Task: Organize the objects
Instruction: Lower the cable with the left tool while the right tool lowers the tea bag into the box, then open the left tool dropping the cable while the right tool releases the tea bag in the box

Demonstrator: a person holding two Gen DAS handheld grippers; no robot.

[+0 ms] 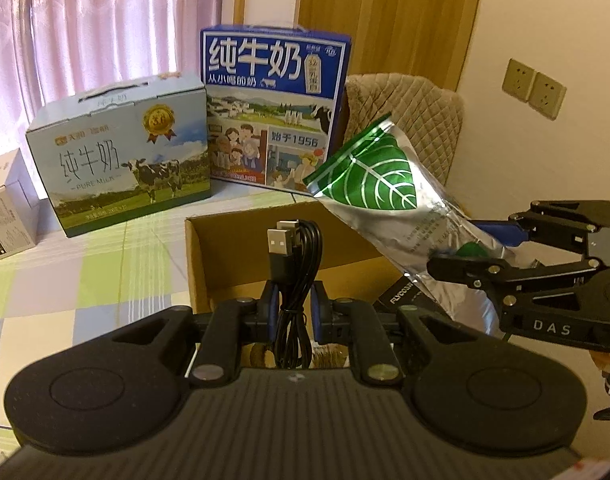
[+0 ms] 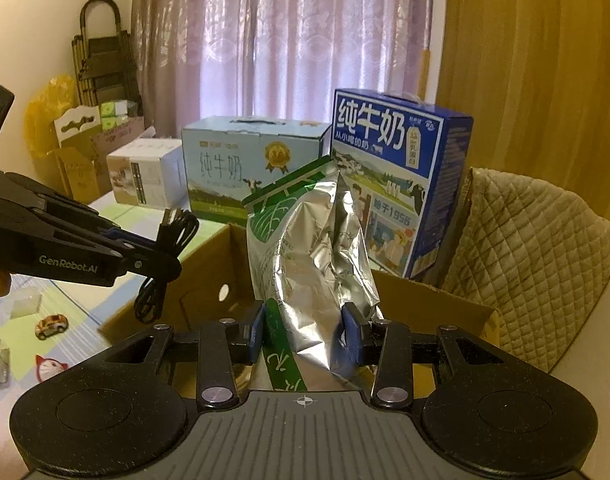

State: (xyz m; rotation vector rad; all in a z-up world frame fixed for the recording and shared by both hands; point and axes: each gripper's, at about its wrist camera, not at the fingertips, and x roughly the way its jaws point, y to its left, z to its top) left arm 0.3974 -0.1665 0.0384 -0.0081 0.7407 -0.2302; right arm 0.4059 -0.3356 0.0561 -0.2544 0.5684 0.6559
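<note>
My left gripper [image 1: 296,302] is shut on a coiled black USB cable [image 1: 295,264], its plugs pointing up, held over the open cardboard box [image 1: 197,264]. From the right wrist view the left gripper [image 2: 161,256] shows at the left with the USB cable [image 2: 177,228] hanging from it. My right gripper [image 2: 305,328] is shut on a silver foil bag with a green leaf print [image 2: 309,240], upright above the cardboard box [image 2: 433,304]. In the left wrist view the foil bag [image 1: 385,196] leans in from the right gripper [image 1: 477,248].
Two milk cartons stand behind the box: a pale one [image 1: 121,160] and a blue one [image 1: 273,112]. A quilted chair back [image 2: 537,256] is at the right. A white box [image 2: 145,172], a toy car [image 2: 51,326] and small items lie on the checked tablecloth [image 1: 85,280].
</note>
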